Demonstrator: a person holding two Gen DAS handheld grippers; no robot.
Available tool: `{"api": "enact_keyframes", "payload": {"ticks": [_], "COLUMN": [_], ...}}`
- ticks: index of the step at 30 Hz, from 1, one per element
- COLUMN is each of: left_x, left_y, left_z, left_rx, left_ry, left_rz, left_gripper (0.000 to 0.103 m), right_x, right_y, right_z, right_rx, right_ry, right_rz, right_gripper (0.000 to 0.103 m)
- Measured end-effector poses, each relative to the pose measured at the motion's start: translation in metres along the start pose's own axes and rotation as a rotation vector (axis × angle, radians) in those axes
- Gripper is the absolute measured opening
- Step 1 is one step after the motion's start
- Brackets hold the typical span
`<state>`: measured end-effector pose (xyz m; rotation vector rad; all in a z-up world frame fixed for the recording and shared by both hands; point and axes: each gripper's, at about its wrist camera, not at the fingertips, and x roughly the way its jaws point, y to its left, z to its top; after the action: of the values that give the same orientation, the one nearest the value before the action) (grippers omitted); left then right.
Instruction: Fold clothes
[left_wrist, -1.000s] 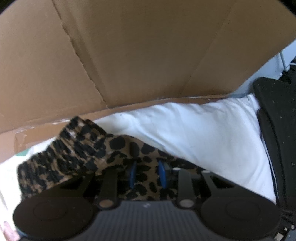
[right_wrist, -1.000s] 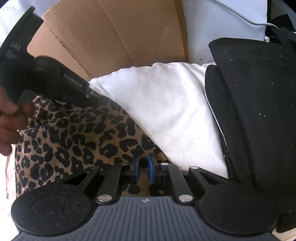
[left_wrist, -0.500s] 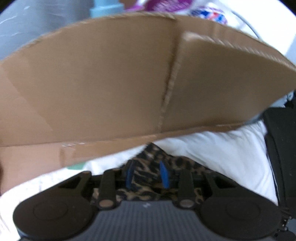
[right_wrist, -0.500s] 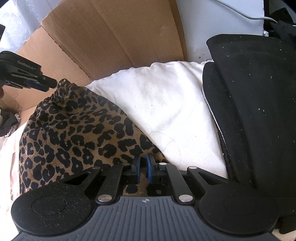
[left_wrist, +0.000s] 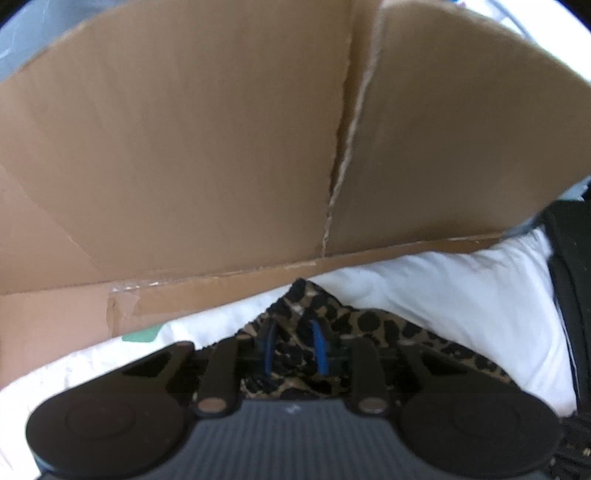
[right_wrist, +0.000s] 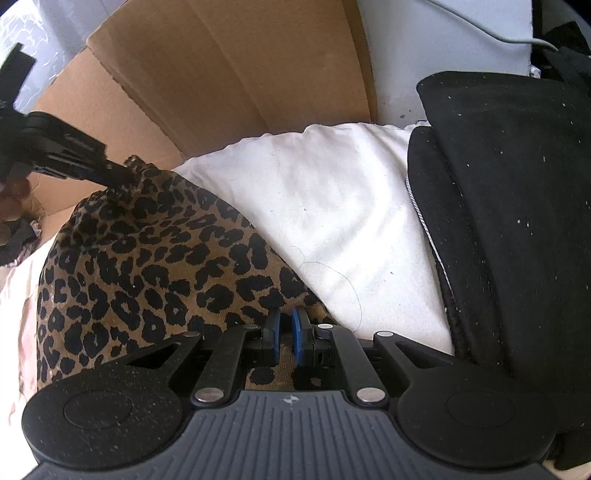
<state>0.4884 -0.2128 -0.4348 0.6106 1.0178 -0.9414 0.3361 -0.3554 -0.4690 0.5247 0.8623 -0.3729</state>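
A leopard-print garment (right_wrist: 147, 266) lies on a white cushion (right_wrist: 332, 206). My right gripper (right_wrist: 284, 326) is shut on its near edge, low in the right wrist view. My left gripper (right_wrist: 118, 175) pinches the bunched far corner and holds it up in a peak. In the left wrist view the leopard-print garment (left_wrist: 369, 321) is bunched between the blue pads of the left gripper (left_wrist: 293, 332), whose jaws are closing on it. A hand (right_wrist: 11, 206) shows at the left edge behind that gripper.
A brown cardboard box wall (left_wrist: 221, 147) rises close behind the cloth, also seen as cardboard (right_wrist: 221, 74) in the right wrist view. A black speckled garment (right_wrist: 498, 221) lies to the right of the cushion. A grey cable (right_wrist: 517, 38) runs along the top right.
The left gripper has drawn the leopard garment's far corner up and towards the cardboard, so the cloth now stands in a peak. The right gripper has kept still on the near edge.
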Motion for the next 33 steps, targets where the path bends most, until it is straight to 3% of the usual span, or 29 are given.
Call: {"api": "enact_keyframes", "payload": {"ticks": [22,33], "left_x": [0.029,-0.016], "left_y": [-0.018,0.011], "left_z": [0.0,-0.011], "left_rx": [0.061,0.024], "left_ry": [0.005,-0.04], "left_rz": [0.045,0.018], "left_gripper": [0.021,0.023], "right_x": [-0.003,0.001], "right_y": [-0.002,-0.006], "right_z": [0.0,-0.001], "right_rx": [-0.027,-0.006], "right_ry": [0.018,0.012], "right_rz": [0.017,0.018], "right_gripper": [0.01,0.01]}}
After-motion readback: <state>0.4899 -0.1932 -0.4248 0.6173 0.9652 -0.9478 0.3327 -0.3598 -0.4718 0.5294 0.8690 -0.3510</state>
